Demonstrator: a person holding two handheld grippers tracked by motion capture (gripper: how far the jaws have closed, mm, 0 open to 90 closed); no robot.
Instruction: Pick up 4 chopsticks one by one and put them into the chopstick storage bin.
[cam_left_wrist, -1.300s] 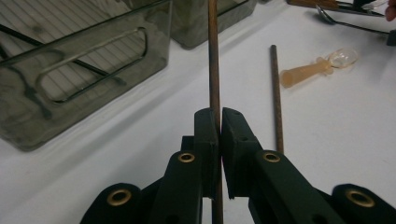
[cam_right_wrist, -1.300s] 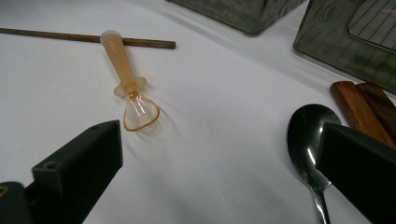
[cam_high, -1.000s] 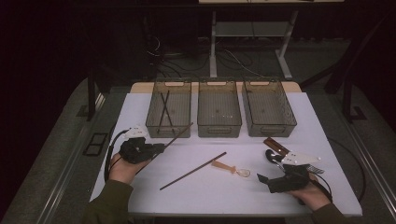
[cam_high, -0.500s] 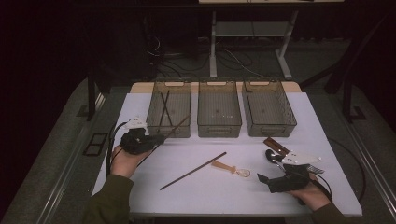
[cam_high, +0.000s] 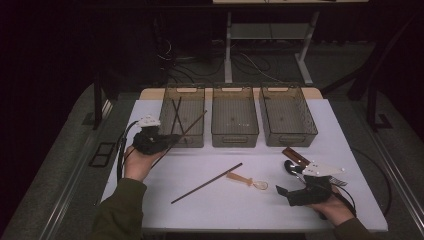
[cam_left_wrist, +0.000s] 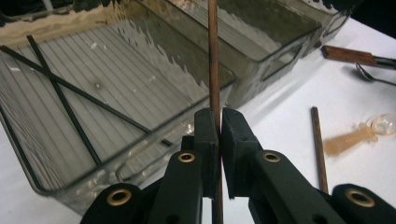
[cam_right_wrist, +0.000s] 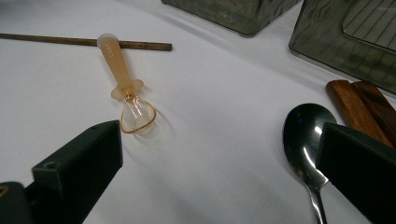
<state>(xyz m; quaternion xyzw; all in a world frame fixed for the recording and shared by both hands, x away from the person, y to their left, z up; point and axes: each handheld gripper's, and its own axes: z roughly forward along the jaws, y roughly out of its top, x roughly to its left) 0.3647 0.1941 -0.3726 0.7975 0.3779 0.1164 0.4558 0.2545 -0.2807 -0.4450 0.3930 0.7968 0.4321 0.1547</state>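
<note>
Chopstick (cam_left_wrist: 214, 56), thin brown wood, straight, pinched in left tool (cam_left_wrist: 219, 133)

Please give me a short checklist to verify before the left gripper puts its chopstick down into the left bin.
1. Grip: the left gripper is shut on the brown chopstick, which runs straight between the pads: ok.
2. Position: in the high view the chopstick's far end reaches over the left bin: ok.
3. Room in the bin: two black chopsticks lie crossed on its floor, with bare floor beside them: ok.
4. Right gripper: open, on the table's right part, apart from the bin: ok.
5. Chopstick's lower end clear of the bin's near wall: cannot tell.
</note>
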